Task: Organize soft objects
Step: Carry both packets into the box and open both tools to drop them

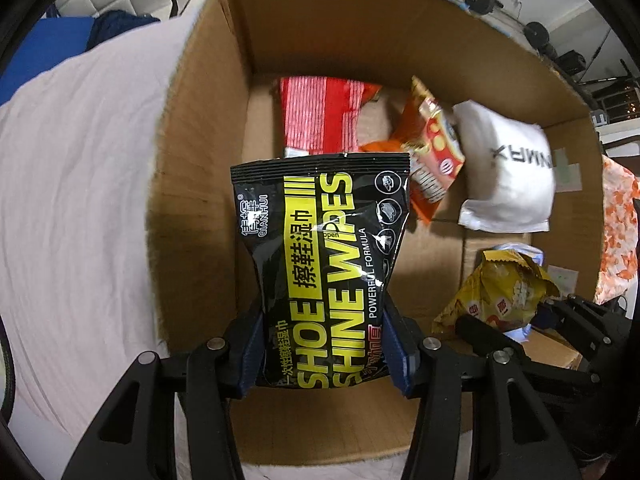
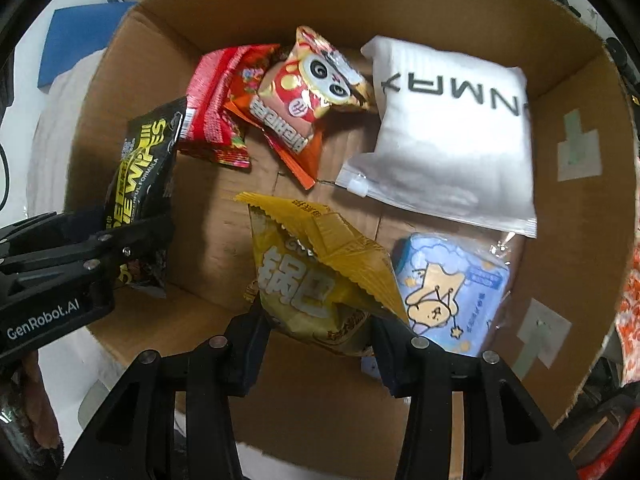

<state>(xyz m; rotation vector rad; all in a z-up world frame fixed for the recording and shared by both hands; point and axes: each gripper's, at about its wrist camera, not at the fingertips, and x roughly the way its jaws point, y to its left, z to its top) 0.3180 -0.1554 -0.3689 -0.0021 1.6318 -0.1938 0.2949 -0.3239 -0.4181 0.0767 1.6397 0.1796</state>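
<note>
Over the box [image 1: 208, 128]: both grippers hold packs.
Left gripper [image 1: 322, 344]: fingers pinch the wipes pack [image 1: 320, 264] at its lower end.
Right gripper [image 2: 320, 344]: fingers pinch the yellow bag [image 2: 316, 276].

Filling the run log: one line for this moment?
left gripper: holds wipes pack | right gripper: holds yellow snack bag | both over cardboard box

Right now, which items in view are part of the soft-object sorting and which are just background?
Job items:
- shoe wipes pack, clamped in the left hand-held gripper
- yellow snack bag, clamped in the right hand-held gripper
- cardboard box
- white zip pouch, red packet, panda snack bag, blue tissue pack, all inside the box

Background:
- pink sheet
- blue cushion
</note>
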